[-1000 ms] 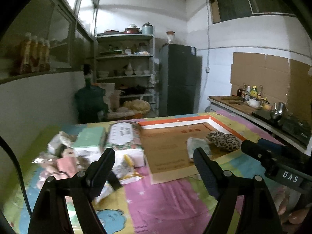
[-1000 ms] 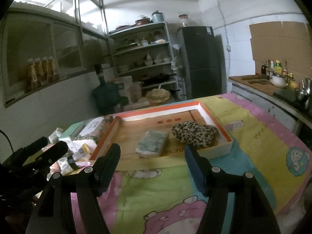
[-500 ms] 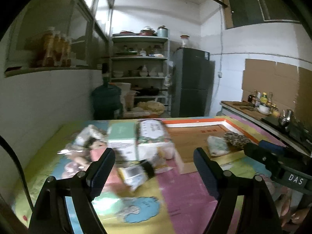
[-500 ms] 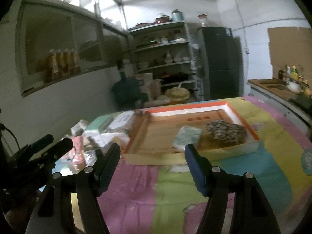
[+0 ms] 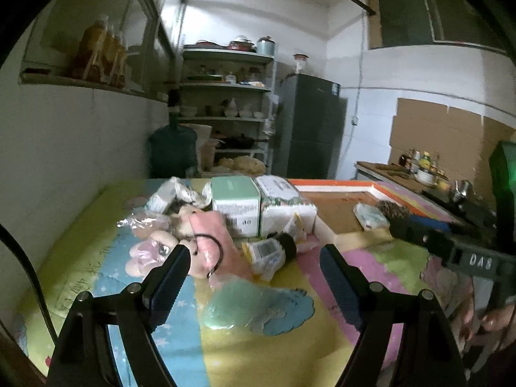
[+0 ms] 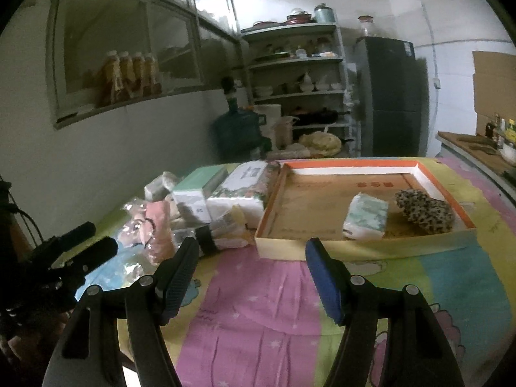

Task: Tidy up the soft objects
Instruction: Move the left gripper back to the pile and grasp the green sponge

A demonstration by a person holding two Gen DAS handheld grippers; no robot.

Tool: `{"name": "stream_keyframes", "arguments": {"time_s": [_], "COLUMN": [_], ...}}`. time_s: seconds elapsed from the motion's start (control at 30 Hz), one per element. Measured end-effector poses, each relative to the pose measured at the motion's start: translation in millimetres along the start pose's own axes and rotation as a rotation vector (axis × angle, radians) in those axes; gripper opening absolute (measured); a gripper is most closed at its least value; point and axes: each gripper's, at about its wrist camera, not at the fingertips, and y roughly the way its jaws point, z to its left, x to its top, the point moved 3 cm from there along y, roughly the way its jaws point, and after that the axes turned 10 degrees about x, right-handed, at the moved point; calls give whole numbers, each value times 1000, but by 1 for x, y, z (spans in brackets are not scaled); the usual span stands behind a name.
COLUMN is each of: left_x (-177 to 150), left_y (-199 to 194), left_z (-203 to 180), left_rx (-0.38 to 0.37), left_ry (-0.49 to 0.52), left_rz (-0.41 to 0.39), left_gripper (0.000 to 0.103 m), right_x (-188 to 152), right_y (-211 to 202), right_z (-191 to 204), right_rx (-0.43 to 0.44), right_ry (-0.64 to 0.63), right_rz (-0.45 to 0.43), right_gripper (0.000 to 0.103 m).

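- While both tools hover above the cartoon-print tablecloth, the left gripper and right gripper stand spread wide, holding nothing.
- Cardboard tray, orange-rimmed: landmark; holds a tissue pack beside a leopard-print soft item.
- Left of the tray: pile of a pink plush toy, mint-green box, floral tissue pack and black-capped bottle.
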Motion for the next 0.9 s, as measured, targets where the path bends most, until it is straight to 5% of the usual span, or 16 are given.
{"name": "stream_keyframes", "arguments": {"time_s": [0.33, 0.67, 0.9], "left_x": [-16, -31, -35], "left_y": [25, 55, 58], "left_z": [9, 9, 3], "left_rx": [-91, -151, -168], "left_ry": [184, 208, 200], "left_rz": [40, 148, 154], "left_gripper": [83, 83, 58], "right_x": [-8, -11, -13], "right_y": [12, 21, 26], "right_z": [3, 2, 0], "right_rx": [6, 8, 10], "right_ry": [-4, -2, 2], "right_rz": [34, 52, 61], "right_gripper": [70, 70, 70]}}
